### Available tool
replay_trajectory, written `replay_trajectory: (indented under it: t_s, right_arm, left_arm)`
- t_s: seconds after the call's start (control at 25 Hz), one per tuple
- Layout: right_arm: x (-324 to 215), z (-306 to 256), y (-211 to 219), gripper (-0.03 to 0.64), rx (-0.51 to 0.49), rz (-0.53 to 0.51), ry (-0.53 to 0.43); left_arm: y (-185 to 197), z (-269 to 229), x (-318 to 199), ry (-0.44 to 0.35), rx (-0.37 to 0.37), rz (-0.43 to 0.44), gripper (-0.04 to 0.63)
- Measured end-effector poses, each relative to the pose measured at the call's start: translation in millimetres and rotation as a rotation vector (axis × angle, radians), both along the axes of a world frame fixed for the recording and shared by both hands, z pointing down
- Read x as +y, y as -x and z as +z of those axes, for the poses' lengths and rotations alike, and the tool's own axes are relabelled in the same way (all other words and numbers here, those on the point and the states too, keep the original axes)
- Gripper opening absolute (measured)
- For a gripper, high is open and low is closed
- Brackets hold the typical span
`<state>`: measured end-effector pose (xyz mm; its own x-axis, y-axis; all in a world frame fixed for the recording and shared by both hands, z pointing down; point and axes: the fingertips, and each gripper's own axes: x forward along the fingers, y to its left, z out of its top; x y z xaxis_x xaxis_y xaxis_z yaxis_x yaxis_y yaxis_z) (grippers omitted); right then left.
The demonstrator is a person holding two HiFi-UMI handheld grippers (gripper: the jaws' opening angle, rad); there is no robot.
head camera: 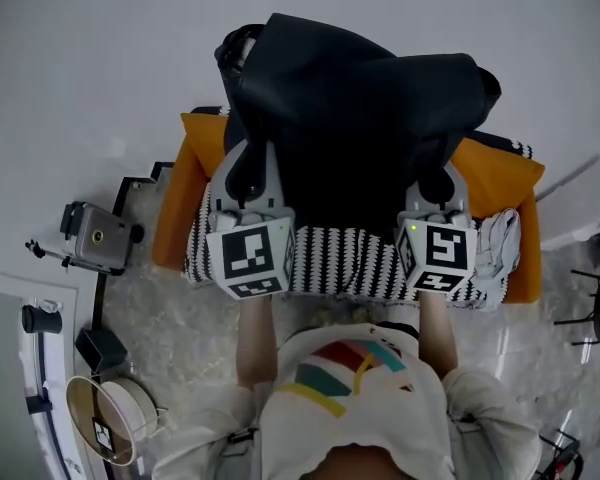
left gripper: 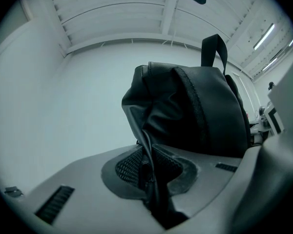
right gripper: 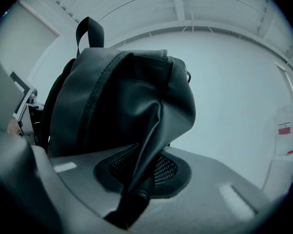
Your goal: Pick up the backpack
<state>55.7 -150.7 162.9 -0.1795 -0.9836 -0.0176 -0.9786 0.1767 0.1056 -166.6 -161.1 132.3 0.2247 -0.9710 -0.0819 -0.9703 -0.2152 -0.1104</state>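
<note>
At the far left a small camera (head camera: pixel 93 236) sits on a stand on the pale floor (head camera: pixel 180 318). Next to it is an orange pad (head camera: pixel 176 193). A black-and-white striped cloth (head camera: pixel 345 263) lies over its near side.

The left gripper (head camera: pixel 248 168) reaches out over the striped cloth. Its jaws are almost together, and they pinch a fold of the backpack (head camera: pixel 355 118). In the left gripper view, the left gripper (left gripper: pixel 147 167) has this dark fold squeezed tight between its mesh pads (left gripper: pixel 127 167). The fold runs up into the backpack (left gripper: pixel 190 113), which fills the middle of that view in front of a white wall (left gripper: pixel 63 106).

The backpack is black and smooth. It is in the middle, between the two grippers and over the orange pad, and it hides the middle of the pad. A carry loop (left gripper: pixel 214 48) sticks up from its top. I cannot tell if its bottom touches the pad.

The right gripper (head camera: pixel 438 183) is at the backpack's other side. Its jaws are almost together too — they bite on another fold. In the right gripper view, the right gripper (right gripper: pixel 136 179) has that fold held fast between its pads (right gripper: pixel 163 169), and the backpack (right gripper: pixel 117 96) bulges up behind them.

Past the right gripper, a white cloth (head camera: pixel 500 248) lies bunched on the right end of the orange pad.
</note>
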Motion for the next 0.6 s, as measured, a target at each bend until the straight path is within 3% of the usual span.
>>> replay_trajectory:
  t_s: [0.6]
  right_arm:
    - [44, 15, -13, 0.063, 0.0, 0.0, 0.005]
  left_arm:
    - [-12, 19, 48, 0.022, -0.002, -0.01, 0.06]
